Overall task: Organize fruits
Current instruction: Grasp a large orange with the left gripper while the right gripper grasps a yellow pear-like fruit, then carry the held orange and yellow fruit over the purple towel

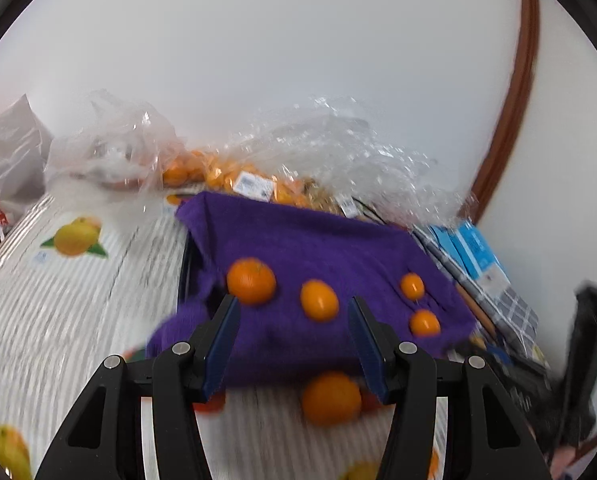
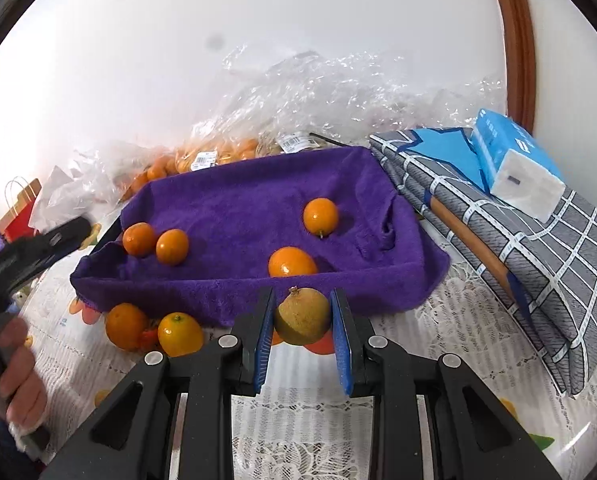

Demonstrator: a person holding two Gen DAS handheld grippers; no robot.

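Observation:
A tray lined with a purple towel holds several oranges, among them one at the back right and one near the front wall. My right gripper is shut on a yellow-brown fruit just in front of the tray. Two oranges lie on the table at the tray's front left. In the left wrist view my left gripper stands open before the purple towel, nothing pressed between its fingers; one orange lies on the table below it.
Clear plastic bags with more oranges pile up behind the tray against the white wall. A folded grey checked cloth with a blue tissue pack lies on the right. A person's hand holds the left gripper at left.

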